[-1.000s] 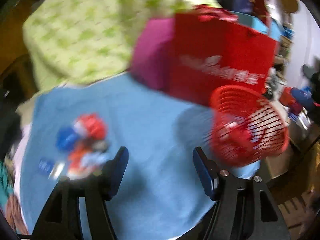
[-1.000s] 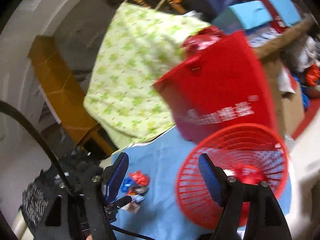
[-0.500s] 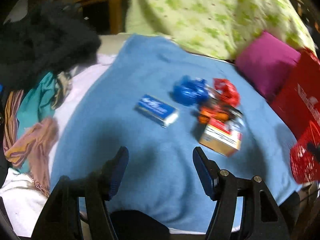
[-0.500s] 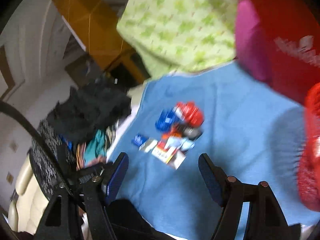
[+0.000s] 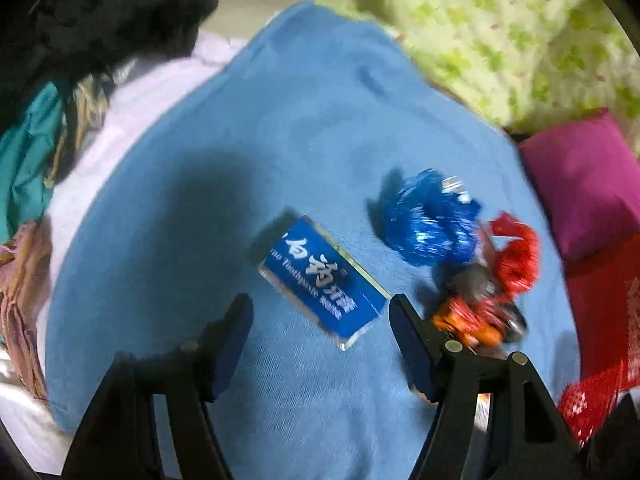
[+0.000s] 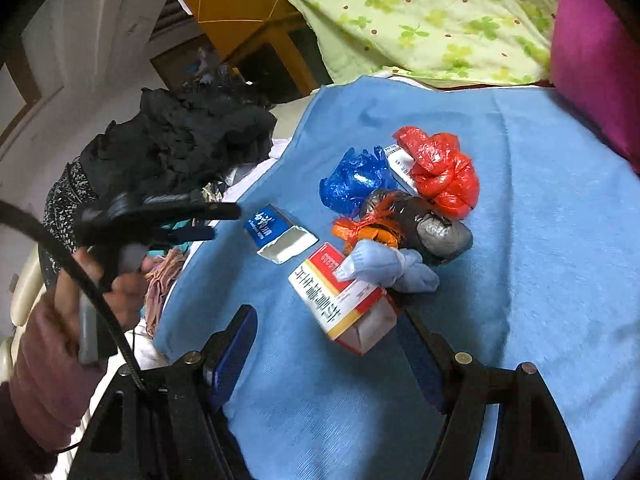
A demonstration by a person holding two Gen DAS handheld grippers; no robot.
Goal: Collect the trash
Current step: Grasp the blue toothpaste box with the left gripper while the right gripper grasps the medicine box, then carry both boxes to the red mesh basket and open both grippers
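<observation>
- A blue towel [image 6: 520,200] covers the surface ahead of you.
- Your right gripper [image 6: 326,344] gapes empty; the red-and-white carton [image 6: 344,304] lies just ahead between its fingers.
- Your left gripper [image 5: 320,320] gapes over the blue toothpaste box [image 5: 324,280].

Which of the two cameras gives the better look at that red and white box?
The right wrist view. There the red and white box lies in full sight just ahead of the right claw, under a pale blue bundle. In the left wrist view it is almost wholly hidden behind the left claw.
</observation>
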